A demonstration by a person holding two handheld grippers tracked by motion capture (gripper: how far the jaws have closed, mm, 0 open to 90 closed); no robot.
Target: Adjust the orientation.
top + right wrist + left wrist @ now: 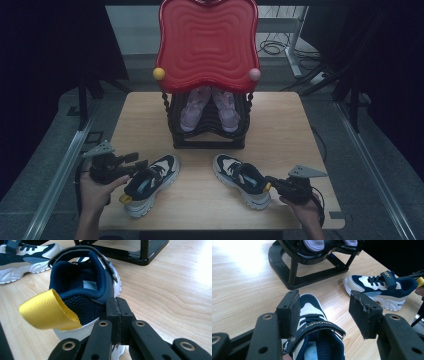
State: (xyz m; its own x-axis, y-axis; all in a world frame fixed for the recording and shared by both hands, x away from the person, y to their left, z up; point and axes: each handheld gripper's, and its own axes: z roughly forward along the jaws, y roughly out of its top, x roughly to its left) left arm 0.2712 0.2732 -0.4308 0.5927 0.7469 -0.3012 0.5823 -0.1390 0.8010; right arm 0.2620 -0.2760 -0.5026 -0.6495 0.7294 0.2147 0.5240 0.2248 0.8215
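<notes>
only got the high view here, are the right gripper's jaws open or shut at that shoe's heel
Observer: Shut. In the right gripper view the right gripper has its two pads pressed flat together, right at the heel of the right shoe.
Operator: is anything pinched between them
Observer: I cannot tell; the yellow heel loop hangs free beside the jaws, not between them.
Operator: and the left one
Observer: The left gripper is open, one pad on each side of the left shoe, above its strap.
Operator: what's on the strap
Observer: Gold letters on the strap read SNOOPY.
</notes>
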